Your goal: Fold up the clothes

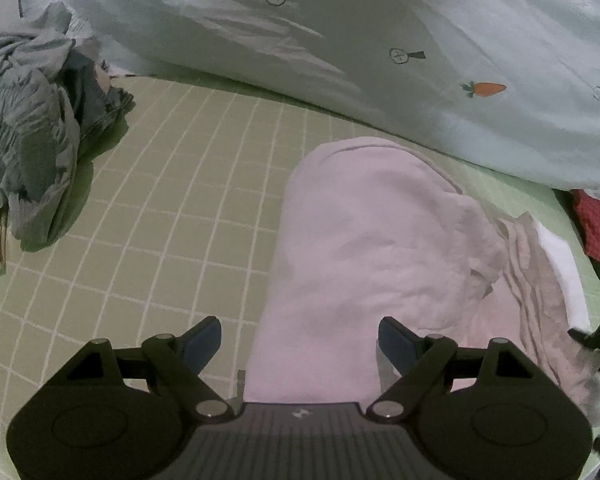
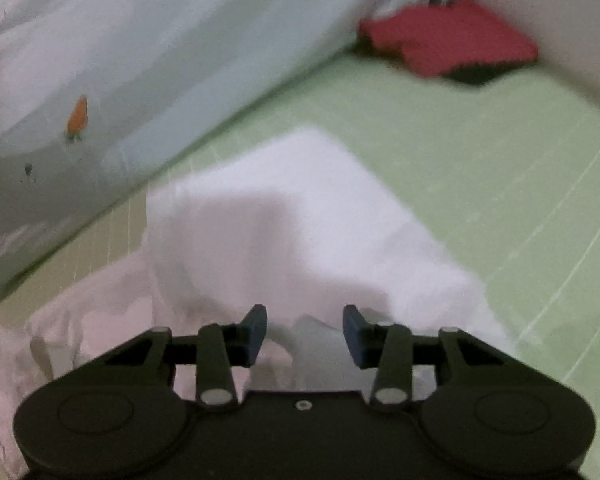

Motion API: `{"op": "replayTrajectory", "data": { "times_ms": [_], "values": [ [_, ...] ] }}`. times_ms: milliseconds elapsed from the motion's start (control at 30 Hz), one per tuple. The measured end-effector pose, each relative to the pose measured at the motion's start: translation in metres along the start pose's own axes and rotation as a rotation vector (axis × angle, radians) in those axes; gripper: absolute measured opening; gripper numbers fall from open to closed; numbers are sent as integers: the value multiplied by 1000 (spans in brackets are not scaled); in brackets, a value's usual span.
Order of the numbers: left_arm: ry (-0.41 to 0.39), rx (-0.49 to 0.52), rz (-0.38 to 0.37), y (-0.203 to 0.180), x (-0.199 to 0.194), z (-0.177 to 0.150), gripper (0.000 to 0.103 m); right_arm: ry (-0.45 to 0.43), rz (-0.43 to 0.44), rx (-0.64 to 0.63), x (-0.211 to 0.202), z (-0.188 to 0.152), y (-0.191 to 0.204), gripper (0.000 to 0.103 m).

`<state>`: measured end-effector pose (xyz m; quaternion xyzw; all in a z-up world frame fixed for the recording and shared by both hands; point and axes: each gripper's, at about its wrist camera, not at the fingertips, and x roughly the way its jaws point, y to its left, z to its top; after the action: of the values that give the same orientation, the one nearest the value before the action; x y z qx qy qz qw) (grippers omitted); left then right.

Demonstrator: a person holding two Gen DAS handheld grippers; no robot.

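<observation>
A pale pink garment lies folded over on the green checked bed sheet. My left gripper is open above the garment's near end, holding nothing. In the right wrist view the same garment looks white-pink and blurred, with a crumpled part at the lower left. My right gripper is open just above its near edge, with cloth showing between the fingers but not clamped.
A light blue quilt with a carrot print lies along the far side of the bed. A crumpled grey pile of clothes sits at the left. A red knitted item lies at the far right by a wall.
</observation>
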<state>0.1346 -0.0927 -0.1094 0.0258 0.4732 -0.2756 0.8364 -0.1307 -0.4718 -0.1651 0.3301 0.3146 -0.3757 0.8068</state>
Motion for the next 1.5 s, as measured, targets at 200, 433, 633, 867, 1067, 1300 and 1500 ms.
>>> {"op": "replayTrajectory", "data": {
  "times_ms": [200, 433, 633, 867, 1067, 1300, 1500],
  "values": [
    [13, -13, -3, 4, 2, 0, 86, 95, 162, -207, -7, -33, 56, 43],
    [14, -11, -7, 10, 4, 1, 87, 18, 232, -387, -34, -37, 96, 64],
    [43, -30, -5, 18, 13, 3, 92, -57, -25, -307, -29, -27, 83, 92],
    [116, -34, -26, 20, 35, 0, 95, 122, -202, -410, 0, -55, 84, 101],
    [143, -52, -61, 26, 47, 2, 95, 135, -208, -400, -3, -57, 86, 101],
    [188, -111, -142, 34, 58, 4, 87, 88, -276, -369, -2, -48, 83, 100],
    [197, -170, -201, 36, 57, 2, 63, 44, -310, -278, -18, -51, 64, 99]
  ]
}}
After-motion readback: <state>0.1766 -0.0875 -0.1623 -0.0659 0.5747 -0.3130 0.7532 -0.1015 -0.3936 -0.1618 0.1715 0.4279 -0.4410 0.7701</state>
